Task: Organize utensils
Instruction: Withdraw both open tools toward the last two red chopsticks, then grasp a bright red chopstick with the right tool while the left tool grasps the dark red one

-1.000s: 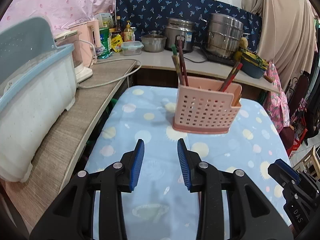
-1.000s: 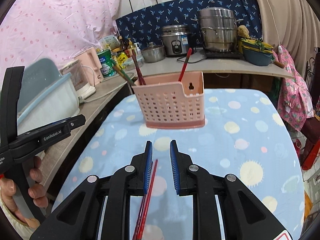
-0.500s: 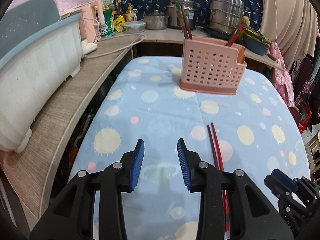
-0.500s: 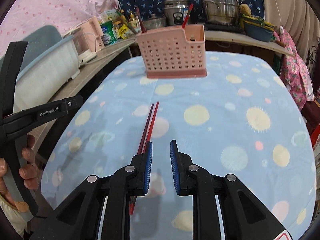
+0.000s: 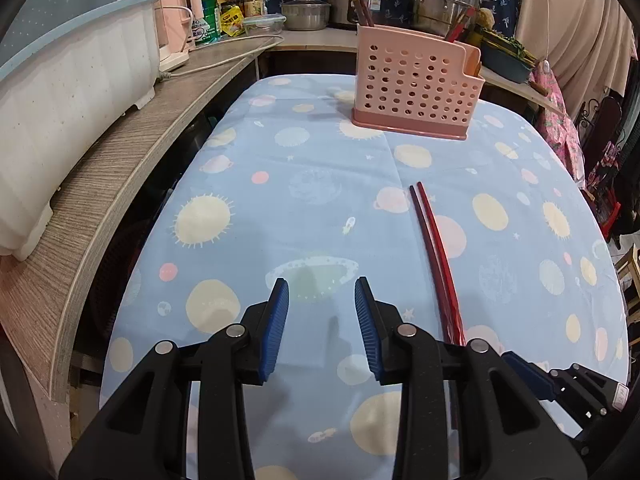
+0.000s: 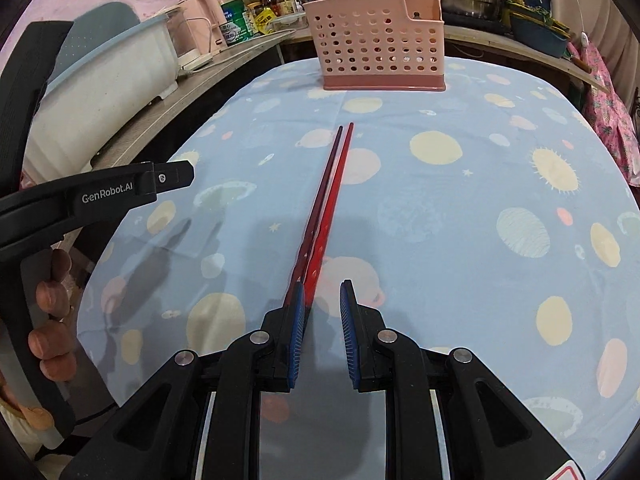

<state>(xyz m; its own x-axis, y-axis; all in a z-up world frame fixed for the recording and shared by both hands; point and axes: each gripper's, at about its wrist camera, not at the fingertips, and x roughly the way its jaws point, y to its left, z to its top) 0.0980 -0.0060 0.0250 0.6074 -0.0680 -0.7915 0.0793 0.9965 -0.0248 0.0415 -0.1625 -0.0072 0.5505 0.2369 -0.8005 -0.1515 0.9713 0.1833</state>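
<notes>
Both tools have tilted down; right tool (image 6: 320, 304) gapes above chopsticks (image 6: 326, 200).

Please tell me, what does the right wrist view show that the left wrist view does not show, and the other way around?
Only the right wrist view shows a hand gripping the handle of the left tool, and the near ends of the red chopsticks beside the inner face of its own left finger; whether they touch is unclear.

Only the left wrist view shows the open left tool above bare cloth, with the chopsticks off to its right.

Both show the pink utensil holder standing on the blue planet-print tablecloth and the white and blue tub on the side counter.
</notes>
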